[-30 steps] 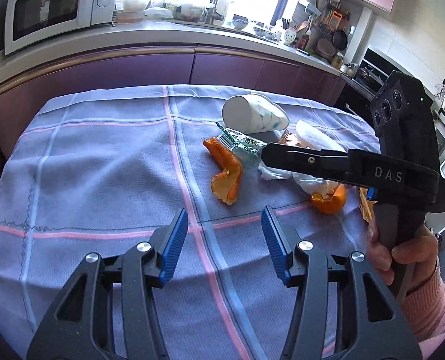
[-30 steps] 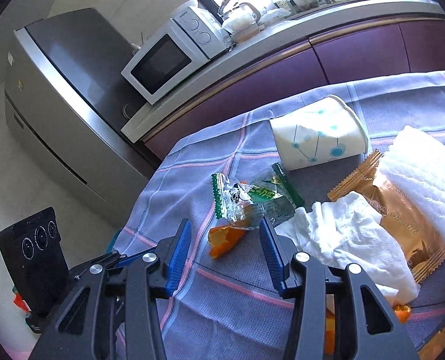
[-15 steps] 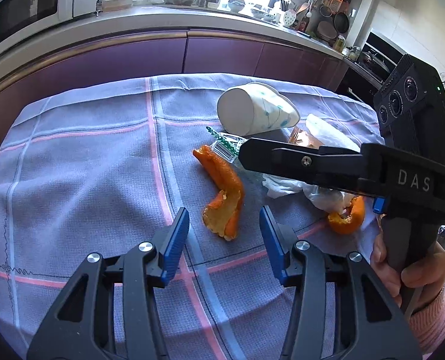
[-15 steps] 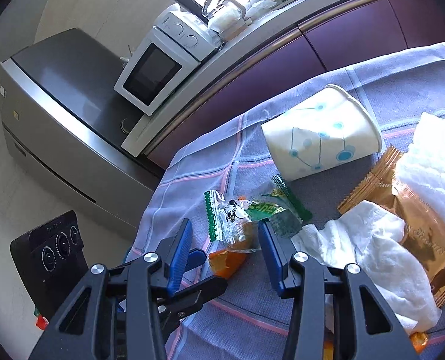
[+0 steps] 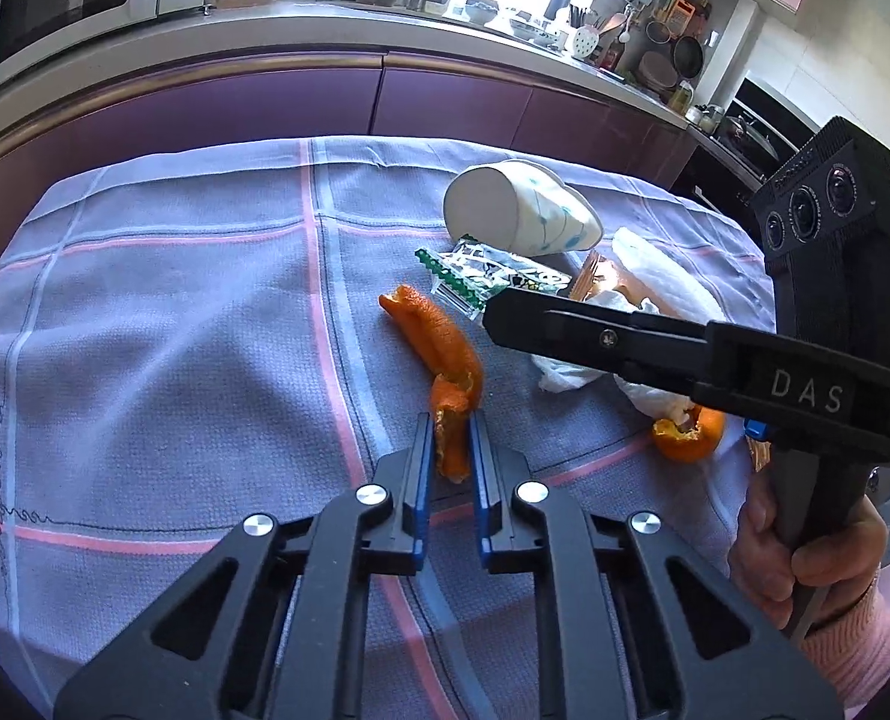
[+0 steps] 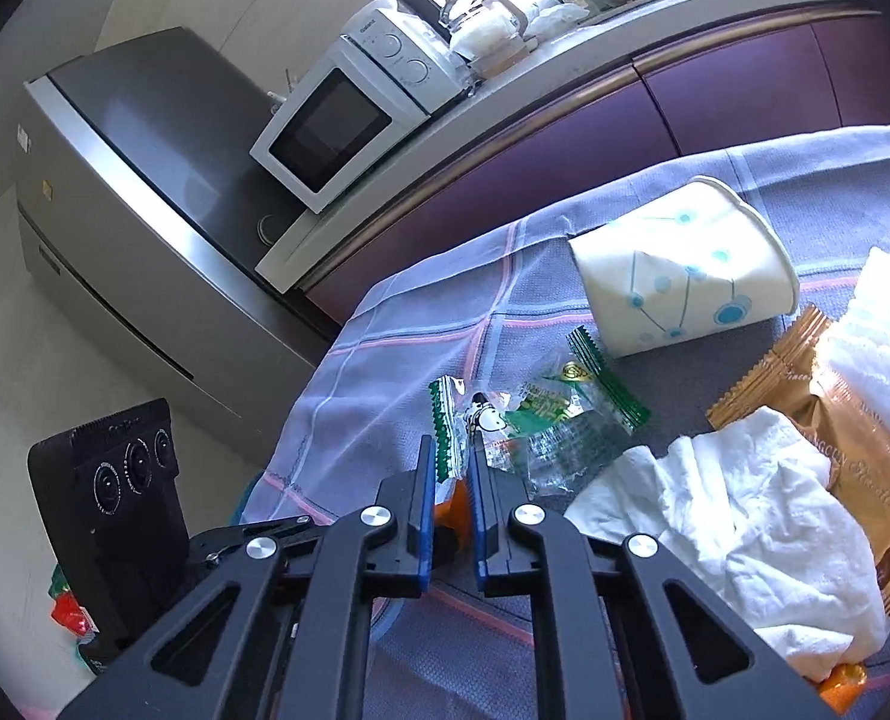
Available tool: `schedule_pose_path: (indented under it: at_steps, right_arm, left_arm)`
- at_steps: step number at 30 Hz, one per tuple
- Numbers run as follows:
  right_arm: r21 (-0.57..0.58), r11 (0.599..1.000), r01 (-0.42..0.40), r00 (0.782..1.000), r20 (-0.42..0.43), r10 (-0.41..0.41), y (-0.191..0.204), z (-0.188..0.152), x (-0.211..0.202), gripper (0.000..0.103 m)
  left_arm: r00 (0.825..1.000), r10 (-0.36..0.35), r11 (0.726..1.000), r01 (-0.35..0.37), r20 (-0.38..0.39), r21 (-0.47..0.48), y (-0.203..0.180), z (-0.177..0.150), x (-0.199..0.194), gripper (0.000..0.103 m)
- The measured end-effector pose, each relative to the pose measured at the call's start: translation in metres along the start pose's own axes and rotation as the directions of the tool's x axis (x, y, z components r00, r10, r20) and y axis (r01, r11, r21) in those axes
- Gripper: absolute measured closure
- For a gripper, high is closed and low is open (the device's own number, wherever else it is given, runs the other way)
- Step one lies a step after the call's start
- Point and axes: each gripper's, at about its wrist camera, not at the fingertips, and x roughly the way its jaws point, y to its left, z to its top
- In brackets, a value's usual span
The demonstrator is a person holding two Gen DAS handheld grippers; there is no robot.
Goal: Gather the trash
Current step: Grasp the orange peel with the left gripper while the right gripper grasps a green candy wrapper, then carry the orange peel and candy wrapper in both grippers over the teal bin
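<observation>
right then, the left tongs (image 5: 451,443) were closing, blue pads pinching the near end of a long orange peel (image 5: 445,360) that lay on the cloth-covered counter (image 5: 144,330), its far end pointing away toward the green snack wrapper (image 6: 541,414). over on the other side the right tongs (image 6: 448,465) were closing too, pads nipping the serrated green edge of that clear wrapper, with a bit of orange showing just beneath the pads. beside the wrapper sat a crumpled white tissue (image 6: 739,510), touching it on the right, and a gold biscuit packet (image 6: 853,438) lay partly under the tissue. a white paper cup (image 6: 685,276) with teal dots lay tipped on its side just behind the wrapper. from the left wrist view a second orange peel piece (image 5: 688,438) rested near the tissue, under the body of the right tool, and a hand (image 5: 805,546) in a pink sleeve gripped that tool's handle. beyond the counter ran purple cabinets, with a white microwave (image 6: 348,120) up on the worktop and a steel fridge (image 6: 132,192) next to it.
</observation>
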Motion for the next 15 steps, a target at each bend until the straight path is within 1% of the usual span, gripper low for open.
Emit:
schedule_pose_path:
  at_steps: [9, 15]
  right_arm:
    - [-0.080, 0.997, -0.009, 1.000, 0.001, 0.009, 0.021, -0.010, -0.010, 0.094]
    - [-0.113, 0.993, -0.019, 1.000, -0.021, 0.017, 0.034, -0.019, -0.008, 0.094]
  left_arm:
    - [0.997, 0.013, 1.000, -0.011, 0.075, -0.028, 0.014, -0.018, -0.042, 0.093]
    - [0.993, 0.029, 0.999, -0.024, 0.118, -0.045, 0.025, -0.034, -0.072, 0.093]
